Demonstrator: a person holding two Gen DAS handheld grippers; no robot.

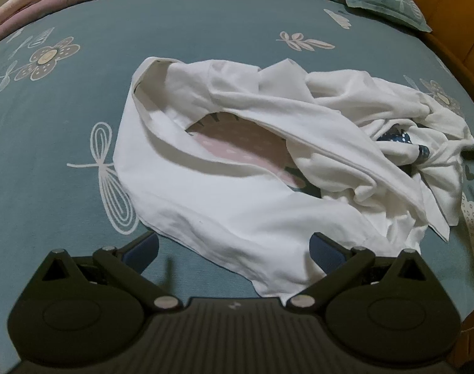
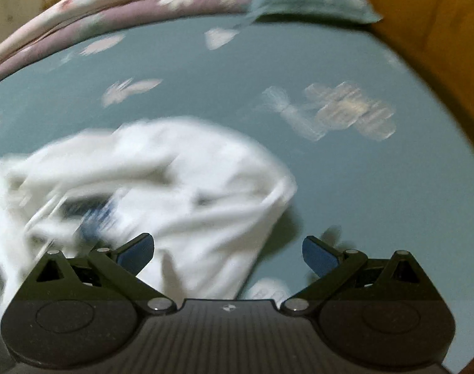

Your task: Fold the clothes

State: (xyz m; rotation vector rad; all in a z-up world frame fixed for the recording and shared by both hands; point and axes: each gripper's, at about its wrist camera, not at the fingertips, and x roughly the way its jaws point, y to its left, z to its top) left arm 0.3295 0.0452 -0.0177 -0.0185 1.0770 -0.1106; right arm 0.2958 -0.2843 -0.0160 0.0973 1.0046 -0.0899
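On floral bedsheet (image 1: 65, 131), crumpled white shirt (image 1: 237, 193), both grippers spread, right view blurred

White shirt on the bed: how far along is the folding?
Nothing is folded: the white shirt lies crumpled on the teal bedsheet. Nothing is in hand; the left tongs and right tongs are open and empty. Spreading flat and every fold remain.

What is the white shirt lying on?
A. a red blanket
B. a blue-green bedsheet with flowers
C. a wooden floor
B: the crumpled white shirt lies on a blue-green bedsheet printed with flowers, and both open grippers are empty.
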